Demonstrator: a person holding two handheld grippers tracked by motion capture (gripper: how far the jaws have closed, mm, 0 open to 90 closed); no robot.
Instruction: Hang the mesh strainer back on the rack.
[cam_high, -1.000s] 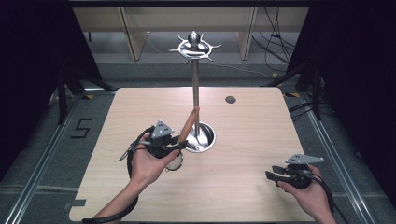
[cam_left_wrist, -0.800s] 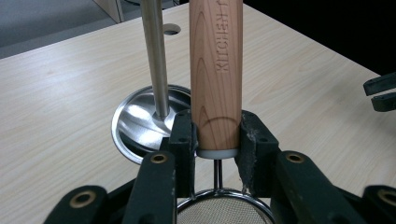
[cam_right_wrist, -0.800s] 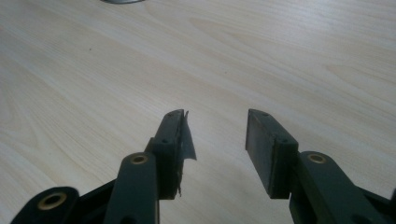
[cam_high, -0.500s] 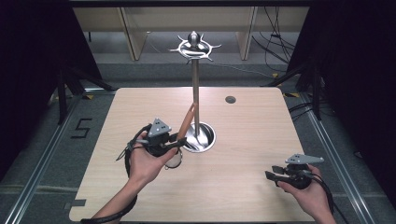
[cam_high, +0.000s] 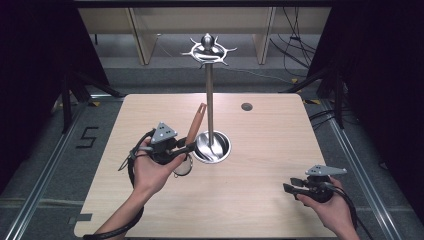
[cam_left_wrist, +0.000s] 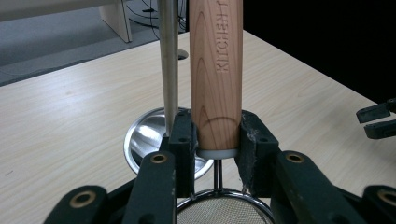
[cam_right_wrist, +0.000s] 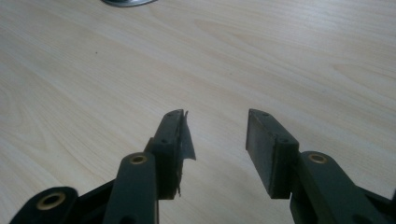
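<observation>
a light wooden table (cam_high: 260, 200) seen from above, with a person's 2 forearms coming in from its near edge, each hand holding a black 2-jaw gripper. near the middle of the table stands a metal stand (cam_high: 210, 105): a thin upright pole rising from a round shiny dish-shaped base (cam_high: 220, 150) and topped by a ring of hooks (cam_high: 208, 50). the left gripper (cam_high: 186, 148) sits just left of that base, toward the table's left half, and its jaws are clamped on the wooden handle (cam_high: 195, 123) of a small mesh strainer. in the left gripper view the handle (cam_left_wrist: 217, 70) stands upright between the 2 pads, both pressing on its lower end, with the word "kitchen" cut into the wood; the pole (cam_left_wrist: 169, 65) rises just beside the handle, and the strainer's round mesh bowl (cam_left_wrist: 224, 210) hangs below the jaws. from above, the handle leans up and away toward the pole, and the mesh bowl (cam_high: 182, 167) lies low over the table just beside the base. the right gripper (cam_high: 287, 185) rests near the table's near right corner, well apart from the stand. its jaws stand apart with nothing between them and have just been opening; in the right gripper view bare table (cam_right_wrist: 280, 56) shows through the gap. a small dark round spot (cam_high: 246, 106) lies near the far edge.
</observation>
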